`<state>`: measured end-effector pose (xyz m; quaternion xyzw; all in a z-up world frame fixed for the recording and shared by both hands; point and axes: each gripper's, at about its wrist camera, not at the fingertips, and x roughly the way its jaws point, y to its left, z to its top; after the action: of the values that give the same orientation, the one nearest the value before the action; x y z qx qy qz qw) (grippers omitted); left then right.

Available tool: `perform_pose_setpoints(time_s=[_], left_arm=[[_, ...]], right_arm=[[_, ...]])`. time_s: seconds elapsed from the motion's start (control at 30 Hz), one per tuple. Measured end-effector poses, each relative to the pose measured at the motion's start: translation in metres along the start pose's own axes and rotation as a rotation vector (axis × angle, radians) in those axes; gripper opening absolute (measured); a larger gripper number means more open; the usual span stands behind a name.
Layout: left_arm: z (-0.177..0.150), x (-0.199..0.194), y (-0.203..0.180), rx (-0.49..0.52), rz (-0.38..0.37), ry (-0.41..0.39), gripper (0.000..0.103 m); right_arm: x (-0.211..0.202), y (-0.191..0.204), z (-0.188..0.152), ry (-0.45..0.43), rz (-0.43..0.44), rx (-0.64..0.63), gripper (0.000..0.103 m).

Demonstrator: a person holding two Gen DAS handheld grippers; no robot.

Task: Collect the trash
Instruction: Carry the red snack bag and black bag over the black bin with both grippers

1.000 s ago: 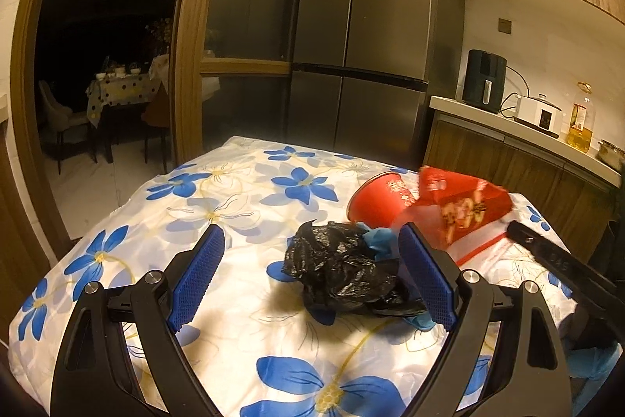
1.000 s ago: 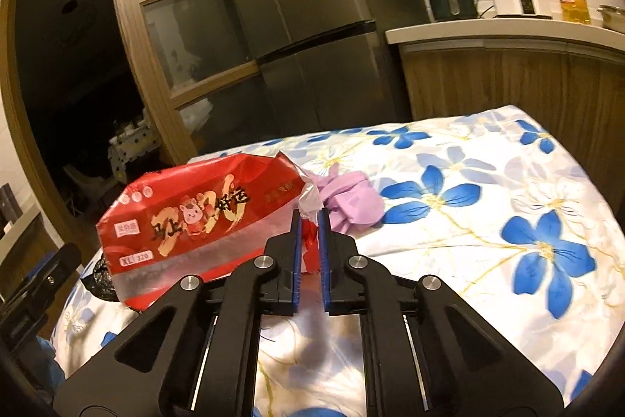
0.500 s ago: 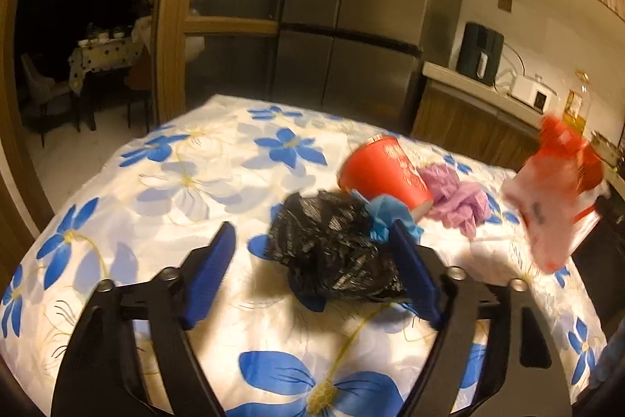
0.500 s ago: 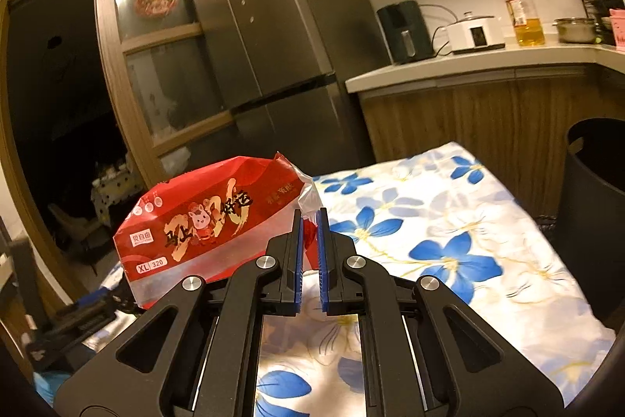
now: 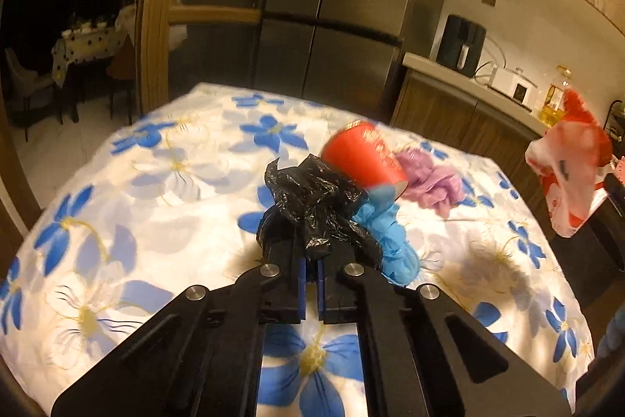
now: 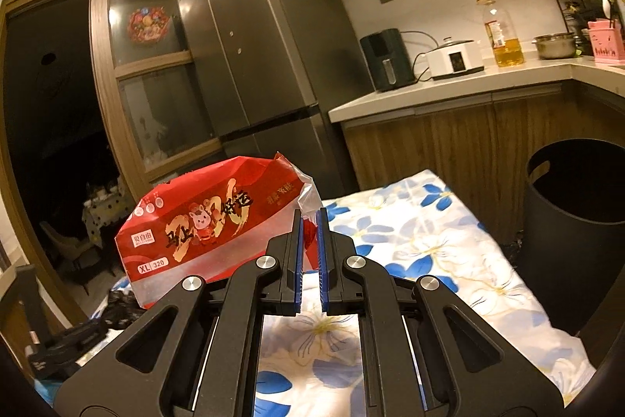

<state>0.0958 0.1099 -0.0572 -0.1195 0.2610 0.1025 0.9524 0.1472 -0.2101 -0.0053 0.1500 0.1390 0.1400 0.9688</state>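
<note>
Here, a floral tablecloth [image 5: 164, 190] fronts the steel fridge [image 5: 332, 6] and counter [image 6: 449, 92]

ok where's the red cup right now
In the left wrist view the red cup lies tipped on the floral tablecloth, behind the black bag, beside purple trash.

one black bag [image 5: 316, 206], one red cup [image 5: 361, 159], one blue glove [image 5: 390, 241], one purple wad [image 5: 431, 178], one red package [image 6: 211, 225], one bin [image 6: 574, 221]

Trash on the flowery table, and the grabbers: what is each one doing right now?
left gripper: shut on black bag.
black bag: crumpled, pinched.
red cup: lying on its side.
blue glove: lying beside bag.
purple wad: loose on cloth.
right gripper: shut on red packet.
red packet: lifted.
black bin: open.
</note>
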Motion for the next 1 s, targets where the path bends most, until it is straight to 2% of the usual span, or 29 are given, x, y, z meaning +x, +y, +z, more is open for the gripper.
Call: perform_pose_setpoints(time_s=[0.3, 0.5, 0.77, 1.0], left_arm=[[0.020, -0.047, -0.003, -0.019, -0.026, -0.110, 0.003], [0.024, -0.055, -0.025, 0.010, -0.069, -0.130, 0.003], [0.033, -0.054, -0.082, 0.094, -0.161, -0.153, 0.003], [0.041, -0.045, -0.157, 0.185, -0.287, -0.165, 0.003]], right_arm=[[-0.025, -0.019, 0.011, -0.055, -0.041, 0.022, 0.006], [-0.039, -0.031, 0.016, -0.081, -0.065, 0.032, 0.006], [-0.057, -0.059, 0.029, -0.126, -0.113, 0.056, 0.006], [-0.077, -0.091, 0.045, -0.185, -0.183, 0.070, 0.005]])
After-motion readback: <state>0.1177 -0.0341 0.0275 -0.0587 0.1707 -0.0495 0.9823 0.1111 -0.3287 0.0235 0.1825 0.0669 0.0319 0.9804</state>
